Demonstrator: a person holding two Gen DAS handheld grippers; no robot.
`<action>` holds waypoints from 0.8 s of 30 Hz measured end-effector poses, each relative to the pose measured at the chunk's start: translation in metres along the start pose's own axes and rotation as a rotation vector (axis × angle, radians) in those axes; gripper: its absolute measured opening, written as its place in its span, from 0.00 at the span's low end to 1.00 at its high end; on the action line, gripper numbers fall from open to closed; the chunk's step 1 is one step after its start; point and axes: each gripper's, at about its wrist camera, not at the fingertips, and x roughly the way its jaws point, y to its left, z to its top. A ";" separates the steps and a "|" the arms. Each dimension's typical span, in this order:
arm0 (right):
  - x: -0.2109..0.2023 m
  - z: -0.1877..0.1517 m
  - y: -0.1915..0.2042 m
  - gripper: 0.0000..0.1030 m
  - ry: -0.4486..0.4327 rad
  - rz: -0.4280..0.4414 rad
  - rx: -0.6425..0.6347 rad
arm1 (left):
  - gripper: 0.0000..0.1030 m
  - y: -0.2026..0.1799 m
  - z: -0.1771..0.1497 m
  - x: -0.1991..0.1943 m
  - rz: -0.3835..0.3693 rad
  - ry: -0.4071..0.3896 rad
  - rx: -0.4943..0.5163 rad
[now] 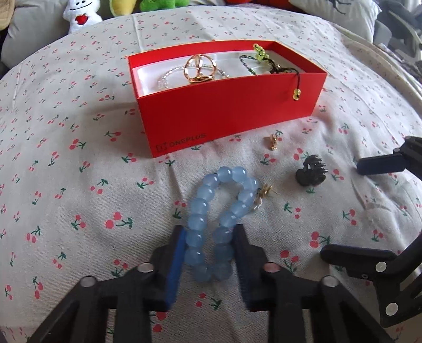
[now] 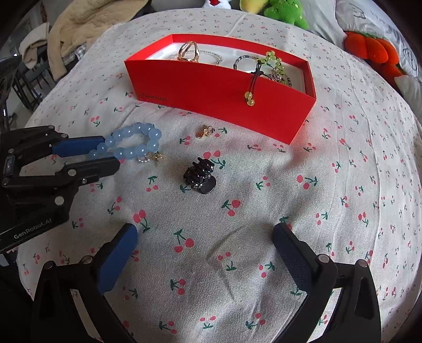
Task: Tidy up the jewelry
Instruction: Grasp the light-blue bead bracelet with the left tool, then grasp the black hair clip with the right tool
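Observation:
A blue bead bracelet point(image 1: 219, 219) with a small gold charm lies on the cherry-print cloth; my left gripper point(image 1: 209, 253) is shut on its near end, fingers pressing both sides. It also shows in the right wrist view point(image 2: 132, 143). A red box point(image 1: 226, 116) behind it holds gold rings point(image 1: 199, 69), a clear bead chain and a green bead bracelet point(image 1: 261, 54) whose cord hangs over the front wall. A small gold earring point(image 1: 273, 141) and a black hair claw point(image 1: 311, 171) lie on the cloth. My right gripper point(image 2: 205, 253) is open and empty, near the claw point(image 2: 199, 174).
Plush toys point(image 1: 81, 15) and pillows line the far edge of the bed. A beige blanket point(image 2: 79, 29) lies at the far left in the right wrist view. The cloth point(image 2: 343, 198) stretches right of the claw.

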 end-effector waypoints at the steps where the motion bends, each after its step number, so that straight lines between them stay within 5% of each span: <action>1: 0.000 0.001 -0.001 1.00 0.001 0.000 0.005 | 0.22 0.002 0.000 0.000 -0.004 0.002 -0.015; 6: 0.003 0.006 -0.003 1.00 0.005 -0.007 0.027 | 0.21 0.004 0.001 -0.004 0.004 0.002 -0.035; 8: 0.004 0.009 -0.003 1.00 0.007 -0.009 0.038 | 0.08 0.004 0.001 -0.008 0.004 -0.010 -0.042; 16: 0.007 0.019 -0.006 0.99 0.005 -0.022 0.078 | 0.08 0.009 0.002 -0.021 -0.026 -0.033 -0.081; 24: 0.004 0.030 -0.013 0.70 -0.008 -0.024 0.141 | 0.08 0.013 0.009 -0.040 -0.055 -0.080 -0.130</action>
